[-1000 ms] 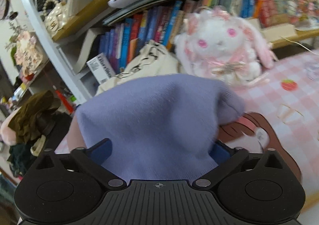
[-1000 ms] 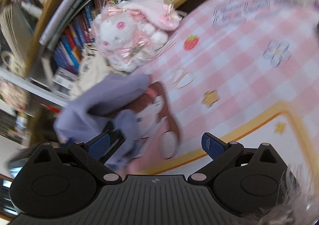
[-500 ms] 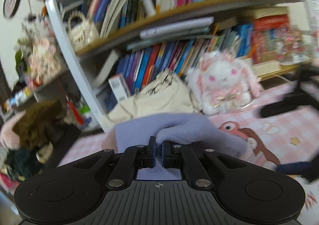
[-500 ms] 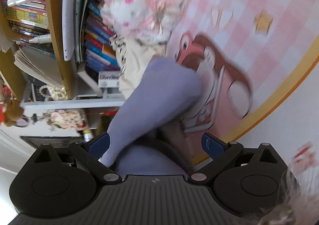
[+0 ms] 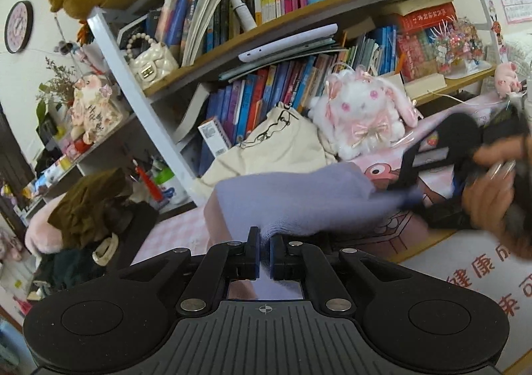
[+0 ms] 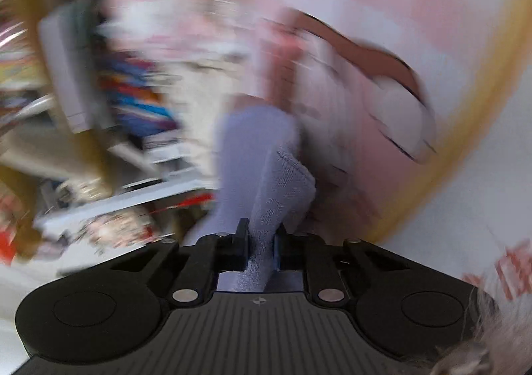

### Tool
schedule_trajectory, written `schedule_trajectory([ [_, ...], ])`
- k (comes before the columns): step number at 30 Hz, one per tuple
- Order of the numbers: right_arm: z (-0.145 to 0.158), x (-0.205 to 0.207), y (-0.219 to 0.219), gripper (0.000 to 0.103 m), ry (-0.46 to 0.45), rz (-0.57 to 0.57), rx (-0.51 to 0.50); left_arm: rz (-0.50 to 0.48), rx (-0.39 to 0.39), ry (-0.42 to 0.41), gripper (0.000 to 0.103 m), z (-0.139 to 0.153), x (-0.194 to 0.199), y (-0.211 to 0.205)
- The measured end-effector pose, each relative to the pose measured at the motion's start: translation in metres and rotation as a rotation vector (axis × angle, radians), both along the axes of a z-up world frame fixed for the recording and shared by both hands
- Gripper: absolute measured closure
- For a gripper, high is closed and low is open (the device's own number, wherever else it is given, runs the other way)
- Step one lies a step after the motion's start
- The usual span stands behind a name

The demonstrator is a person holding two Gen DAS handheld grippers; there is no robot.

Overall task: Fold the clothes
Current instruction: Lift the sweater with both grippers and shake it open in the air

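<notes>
Both grippers are now clamped on the lilac garment [image 5: 299, 198], which a second ago lay loosely between wide-open jaws. The left gripper [image 5: 264, 255] pinches a fold at the cloth's near edge; its jaws were apart a second ago and closed by the half-second mark. The right gripper [image 6: 261, 252] has just been closing, and its jaws now squeeze a ridge of the same knit (its view is heavily blurred). From the left camera the garment stretches to the right, lifted above the pink checked bedcover [image 5: 173, 232], towards the person's hand [image 5: 492, 185] on the other tool. Behind it sit the white plush rabbit [image 5: 362, 112], the cream tote bag [image 5: 279, 148] and the bookshelf [image 5: 299, 22], seen from farther back than before.
</notes>
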State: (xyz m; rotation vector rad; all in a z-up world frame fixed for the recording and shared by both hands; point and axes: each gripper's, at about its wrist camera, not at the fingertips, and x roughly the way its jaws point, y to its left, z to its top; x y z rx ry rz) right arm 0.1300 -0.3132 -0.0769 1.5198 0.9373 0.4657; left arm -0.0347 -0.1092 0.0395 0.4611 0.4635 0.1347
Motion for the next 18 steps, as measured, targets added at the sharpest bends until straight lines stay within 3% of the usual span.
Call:
schedule_trajectory([
  [2, 0.041, 0.004, -0.013, 0.091, -0.209, -0.019, -0.006, -0.025, 0.009, -0.025, 0.098, 0.007, -0.004, -0.002],
  [6, 0.153, 0.016, -0.024, 0.092, -0.628, -0.003, -0.071, -0.123, 0.011, -0.193, 0.098, 0.049, -0.022, -0.011],
  [9, 0.241, 0.015, -0.023, 0.092, -0.903, 0.003, -0.079, -0.192, -0.078, -0.332, 0.098, 0.099, -0.039, -0.007],
  [11, 0.290, 0.012, -0.020, 0.092, -1.032, -0.001, -0.027, -0.281, -0.212, -0.429, 0.098, 0.134, -0.053, 0.005],
  [14, 0.343, 0.010, -0.009, 0.092, -1.162, 0.012, 0.078, -0.434, -0.480, -0.514, 0.099, 0.179, -0.075, 0.040],
  [16, 0.361, 0.009, 0.007, 0.092, -1.198, 0.033, 0.059, -0.476, -0.626, -0.512, 0.098, 0.193, -0.079, 0.068],
  [18, 0.364, 0.014, 0.029, 0.092, -1.169, 0.067, -0.003, -0.473, -0.740, -0.456, 0.098, 0.189, -0.071, 0.098],
])
